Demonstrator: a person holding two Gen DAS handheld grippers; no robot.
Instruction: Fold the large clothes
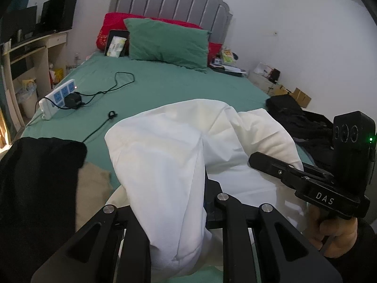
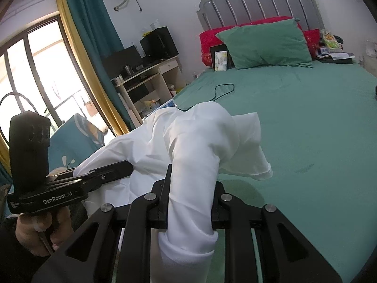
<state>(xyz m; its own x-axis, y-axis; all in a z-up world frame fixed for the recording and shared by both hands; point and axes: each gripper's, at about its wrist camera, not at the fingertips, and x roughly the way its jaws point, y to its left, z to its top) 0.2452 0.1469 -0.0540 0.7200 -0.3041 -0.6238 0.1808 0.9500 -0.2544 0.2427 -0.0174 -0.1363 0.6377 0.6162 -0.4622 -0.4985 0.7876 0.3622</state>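
Note:
A large white garment (image 1: 169, 146) hangs bunched above the green bed sheet (image 1: 179, 87). My left gripper (image 1: 179, 188) is shut on one part of it, and the cloth drapes over the fingers and hides their tips. In the left wrist view the right gripper (image 1: 258, 161) comes in from the right, held by a hand (image 1: 334, 235), its tip at the garment's edge. In the right wrist view my right gripper (image 2: 193, 181) is shut on a rolled fold of the white garment (image 2: 202, 132). The left gripper (image 2: 124, 167) reaches into the cloth from the left.
A power strip (image 1: 59, 99) with a charger and black cable (image 1: 110, 89) lies on the sheet's left side. A green pillow (image 1: 169, 42) and a red pillow (image 1: 113, 23) lean on the headboard. Black clothes (image 1: 294, 115) lie right, a black cloth (image 1: 35, 184) left. A desk (image 2: 150, 75) stands by the window.

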